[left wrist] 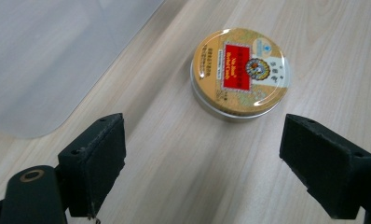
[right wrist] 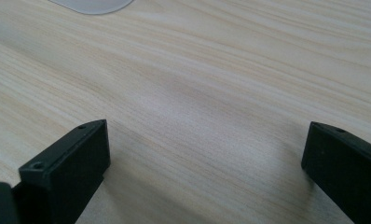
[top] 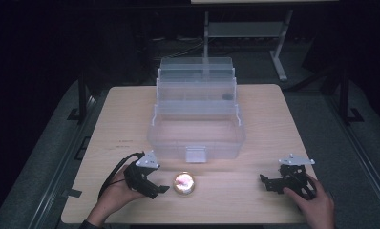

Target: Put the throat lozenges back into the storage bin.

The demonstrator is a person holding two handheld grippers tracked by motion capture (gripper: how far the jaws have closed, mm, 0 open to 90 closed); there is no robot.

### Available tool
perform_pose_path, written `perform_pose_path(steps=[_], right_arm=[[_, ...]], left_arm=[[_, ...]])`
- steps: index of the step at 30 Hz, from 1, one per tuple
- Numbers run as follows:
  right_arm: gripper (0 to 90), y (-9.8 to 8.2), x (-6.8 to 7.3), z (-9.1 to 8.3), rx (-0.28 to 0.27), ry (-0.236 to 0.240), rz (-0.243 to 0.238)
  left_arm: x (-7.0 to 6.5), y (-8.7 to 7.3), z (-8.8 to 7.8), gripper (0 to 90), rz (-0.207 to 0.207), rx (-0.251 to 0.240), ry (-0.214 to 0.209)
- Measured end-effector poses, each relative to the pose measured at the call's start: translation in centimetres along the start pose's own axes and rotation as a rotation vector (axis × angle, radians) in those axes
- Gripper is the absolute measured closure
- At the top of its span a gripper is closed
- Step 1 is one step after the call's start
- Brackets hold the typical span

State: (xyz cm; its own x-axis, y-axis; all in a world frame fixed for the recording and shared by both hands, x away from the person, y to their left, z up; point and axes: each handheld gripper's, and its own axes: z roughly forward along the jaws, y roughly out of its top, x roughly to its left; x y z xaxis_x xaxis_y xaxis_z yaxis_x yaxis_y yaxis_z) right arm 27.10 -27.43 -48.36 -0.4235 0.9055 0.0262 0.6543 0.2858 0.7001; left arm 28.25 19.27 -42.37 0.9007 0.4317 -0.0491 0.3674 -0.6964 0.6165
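Left gripper jaws spread wide, nothing between them. Round tin with gold and red lid sitting flat on counter just ahead of jaws, a bit toward right-hand jaw, not touching either. Clear plastic organizer box just beyond tin, tiers stepped open, mid-counter. Right gripper jaws also wide apart over bare wood, well off from tin, near front right.

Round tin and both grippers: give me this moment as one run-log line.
left gripper: open, aimed at round tin, no contact | right gripper: open, over bare table | clear tiered box: open, behind tin
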Motion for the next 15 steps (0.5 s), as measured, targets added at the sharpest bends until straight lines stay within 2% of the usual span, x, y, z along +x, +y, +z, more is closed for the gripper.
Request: perform_pose_path(steps=[11, 13, 15], right_arm=[[0.5, 0.0, 0.0, 0.0, 0.000, 0.000, 0.000], [0.5, 0.0, 0.0, 0.0, 0.000, 0.000, 0.000], [0.5, 0.0, 0.0, 0.0, 0.000, 0.000, 0.000]], left_arm=[[-0.6, 1.7, 1.0, 13.7, 0.034, 0.019, -0.028], [-0.7, 2.2, 1.3, 13.7, 0.056, 0.033, -0.037], [-0.7, 2.4, 1.4, 13.7, 0.060, 0.036, -0.039]])
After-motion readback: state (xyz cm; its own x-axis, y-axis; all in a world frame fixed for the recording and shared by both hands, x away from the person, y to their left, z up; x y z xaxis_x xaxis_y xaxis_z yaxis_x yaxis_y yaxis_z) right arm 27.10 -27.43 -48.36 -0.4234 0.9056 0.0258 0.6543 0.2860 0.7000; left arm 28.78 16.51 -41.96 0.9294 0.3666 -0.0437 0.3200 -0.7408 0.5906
